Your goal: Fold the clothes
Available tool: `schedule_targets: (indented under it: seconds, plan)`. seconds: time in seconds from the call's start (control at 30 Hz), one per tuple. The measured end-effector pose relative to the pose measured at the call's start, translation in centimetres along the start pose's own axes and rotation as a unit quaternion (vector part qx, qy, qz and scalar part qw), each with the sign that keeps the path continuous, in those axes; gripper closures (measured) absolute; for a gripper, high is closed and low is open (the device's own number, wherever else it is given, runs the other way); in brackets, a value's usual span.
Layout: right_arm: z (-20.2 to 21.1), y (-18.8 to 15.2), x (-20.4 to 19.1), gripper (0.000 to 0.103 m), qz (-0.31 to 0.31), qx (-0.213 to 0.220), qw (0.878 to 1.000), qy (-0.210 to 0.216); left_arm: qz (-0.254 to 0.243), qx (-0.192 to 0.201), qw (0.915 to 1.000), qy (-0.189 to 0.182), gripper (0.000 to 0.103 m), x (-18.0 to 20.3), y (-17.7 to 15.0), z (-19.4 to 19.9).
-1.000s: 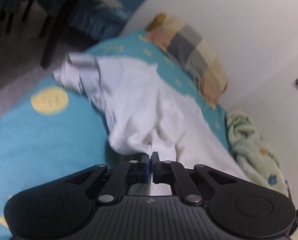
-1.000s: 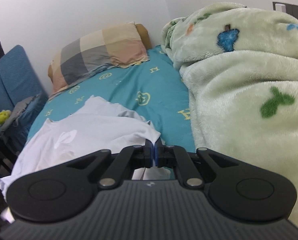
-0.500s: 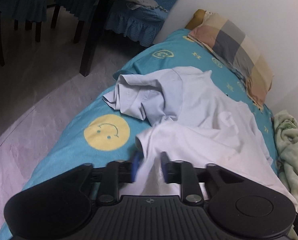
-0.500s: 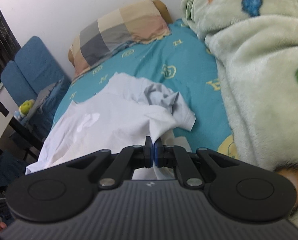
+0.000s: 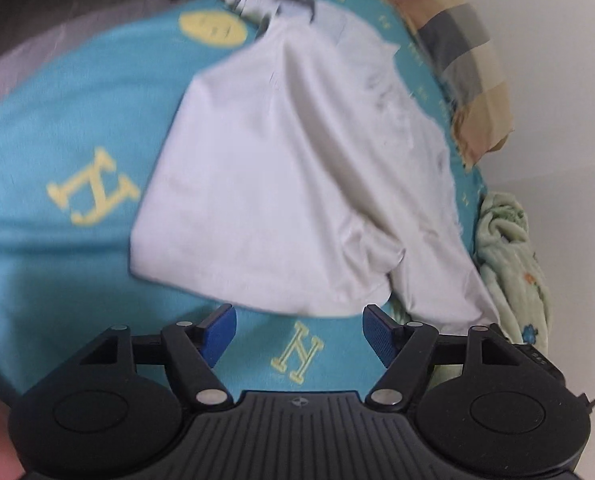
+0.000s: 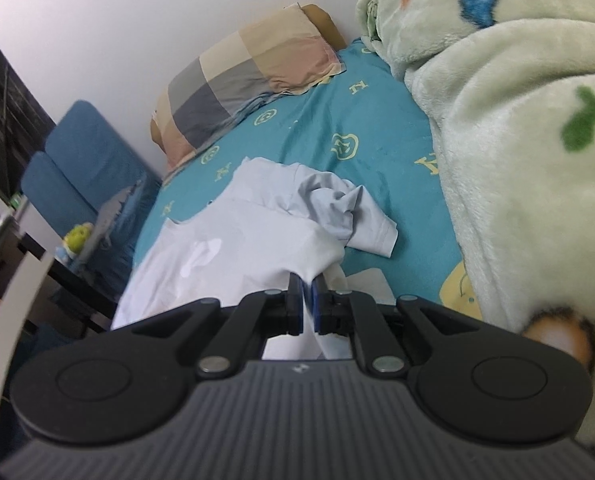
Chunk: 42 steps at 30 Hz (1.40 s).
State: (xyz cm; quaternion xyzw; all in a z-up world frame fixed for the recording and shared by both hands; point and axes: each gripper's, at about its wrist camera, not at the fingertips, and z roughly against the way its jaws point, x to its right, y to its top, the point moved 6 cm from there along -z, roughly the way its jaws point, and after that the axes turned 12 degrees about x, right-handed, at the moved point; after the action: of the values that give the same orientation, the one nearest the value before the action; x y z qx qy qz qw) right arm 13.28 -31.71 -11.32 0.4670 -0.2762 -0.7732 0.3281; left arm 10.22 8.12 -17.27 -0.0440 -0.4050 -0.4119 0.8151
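Note:
A white T-shirt [image 5: 297,168] lies spread on the teal bed sheet [image 5: 49,128], with a crumpled sleeve at its far end. My left gripper [image 5: 299,334] is open and empty, just short of the shirt's near edge. My right gripper [image 6: 304,292] is shut on a pinched edge of the same shirt [image 6: 233,248], which drapes from the jaws. A bunched sleeve [image 6: 337,208] lies just beyond it.
A checked pillow [image 6: 249,80] lies at the head of the bed by the white wall. A pale green fleece blanket [image 6: 517,140] is piled along the right side, also in the left wrist view [image 5: 509,256]. Blue chairs [image 6: 81,176] stand beside the bed.
My left gripper has let go of the shirt, opened wide and pulled back. My right gripper stays shut on the shirt edge and has shifted little.

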Motion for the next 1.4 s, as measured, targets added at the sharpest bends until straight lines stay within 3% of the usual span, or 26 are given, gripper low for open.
schedule_targets:
  seconds: [0.13,0.2,0.27,0.3,0.4,0.47,0.57,0.73,0.83,0.87,0.9,0.93,1.1,1.23,1.4]
  plan:
    - [2.0,0.4,-0.1,0.091,-0.004,-0.002,1.0,0.01,0.068,-0.015,0.9975,-0.009,0.031,-1.5,-0.5,-2.4]
    - [2.7,0.1,0.1,0.061,-0.032,-0.01,0.999,0.022,0.105,-0.008,0.9942,-0.017,0.032,-2.4,-0.2,-3.1]
    - [3.1,-0.5,0.3,0.04,-0.066,-0.026,0.997,0.035,0.137,0.004,0.9903,-0.026,0.036,-3.1,0.4,-3.7]
    - [3.0,-1.2,0.3,0.038,-0.085,-0.041,0.995,0.041,0.151,0.01,0.9881,-0.031,0.038,-3.4,0.7,-3.8]
    - [1.6,-4.0,0.3,0.038,-0.124,-0.099,0.986,0.052,0.17,0.035,0.9843,-0.028,0.063,-4.4,1.6,-4.1]
    - [-0.1,-6.1,0.3,0.038,-0.133,-0.138,0.98,0.043,0.181,0.047,0.9821,-0.025,0.093,-4.9,2.1,-4.3]
    - [-2.4,-8.3,0.6,0.038,-0.132,-0.17,0.976,0.02,0.176,0.08,0.9809,-0.023,0.1,-4.8,3.2,-3.8]
    - [-5.2,-7.3,1.7,0.038,-0.147,-0.123,0.982,-0.002,0.121,0.174,0.9759,-0.05,0.101,-2.3,6.0,-0.1]
    - [-6.1,-6.4,2.4,0.045,-0.143,-0.096,0.985,-0.007,0.099,0.218,0.9678,-0.077,0.101,-0.8,7.4,2.1]
    - [-6.3,-6.3,2.6,0.06,-0.14,-0.093,0.986,-0.009,0.088,0.233,0.9651,-0.08,0.101,-0.2,8.0,2.8]
    - [-6.3,-6.1,2.7,0.086,-0.133,-0.091,0.987,-0.007,0.081,0.246,0.9626,-0.082,0.101,0.1,8.7,3.4]
    - [-6.2,-5.9,2.7,0.095,-0.125,-0.088,0.988,-0.002,0.073,0.258,0.9598,-0.084,0.101,0.4,9.3,4.0]
    - [-2.1,-2.5,-0.3,0.098,-0.087,-0.02,0.994,0.065,0.055,0.297,0.9478,-0.102,0.101,0.8,11.1,7.8]
    - [3.0,0.0,-2.5,0.098,-0.086,-0.007,0.991,0.105,0.022,0.31,0.9433,-0.115,0.101,1.2,11.5,11.8]
    - [8.5,1.7,-3.5,0.099,-0.069,0.012,0.992,0.101,0.034,0.292,0.9525,-0.081,0.101,-1.2,11.1,12.7]
